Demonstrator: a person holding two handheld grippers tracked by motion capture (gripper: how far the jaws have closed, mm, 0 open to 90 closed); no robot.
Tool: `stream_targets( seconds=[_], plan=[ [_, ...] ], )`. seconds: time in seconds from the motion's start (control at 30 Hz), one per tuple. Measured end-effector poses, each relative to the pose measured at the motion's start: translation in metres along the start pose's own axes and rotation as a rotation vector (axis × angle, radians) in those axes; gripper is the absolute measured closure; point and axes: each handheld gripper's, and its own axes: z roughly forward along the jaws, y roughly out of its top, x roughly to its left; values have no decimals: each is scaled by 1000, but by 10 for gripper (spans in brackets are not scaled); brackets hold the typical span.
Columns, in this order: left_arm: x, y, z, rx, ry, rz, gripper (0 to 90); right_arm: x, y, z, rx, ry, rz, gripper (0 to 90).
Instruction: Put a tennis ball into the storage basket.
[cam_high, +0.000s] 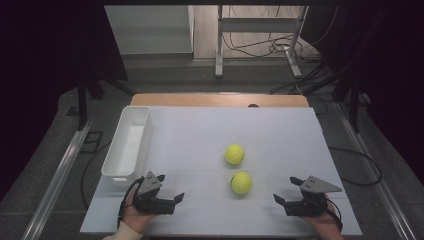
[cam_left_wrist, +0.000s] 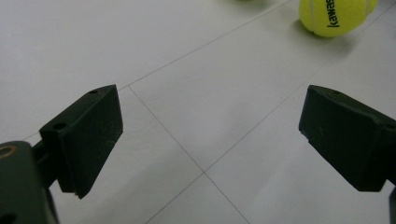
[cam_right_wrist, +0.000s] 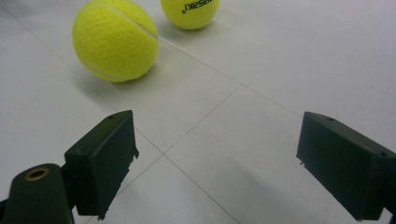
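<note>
Two yellow tennis balls lie on the white table top, one (cam_high: 234, 154) just beyond the other (cam_high: 241, 182). My left gripper (cam_high: 170, 187) rests near the front edge, left of the balls, open and holding nothing. My right gripper (cam_high: 286, 189) sits right of them, also open and holding nothing. In the left gripper view the gripper (cam_left_wrist: 210, 116) has bare table between its jaws, and a printed tennis ball (cam_left_wrist: 336, 16) lies at the top right. In the right gripper view the gripper (cam_right_wrist: 215, 140) is spread wide, with the near ball (cam_right_wrist: 115, 39) ahead on the left and the printed ball (cam_right_wrist: 190, 11) behind it.
A long white bin (cam_high: 127, 142) stands along the table's left side, just beyond my left gripper. The wooden table edge (cam_high: 220, 100) runs along the back. Cables and a metal stand (cam_high: 260, 45) are on the floor behind.
</note>
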Motion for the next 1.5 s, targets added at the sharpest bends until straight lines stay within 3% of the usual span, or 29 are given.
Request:
stream_targets(
  seconds=[0.47, 0.9, 1.5],
  plan=[
    [-4, 6, 0, -11, -25, 19, 74, -2, -1, -2, -5, -10, 9, 129],
    [-17, 19, 4, -24, -69, 63, 75, -1, -2, -1, 4, -13, -5, 133],
    [-28, 29, 18, -3, -104, 87, 75, 0, -2, 0, 11, -6, -8, 134]
  ],
)
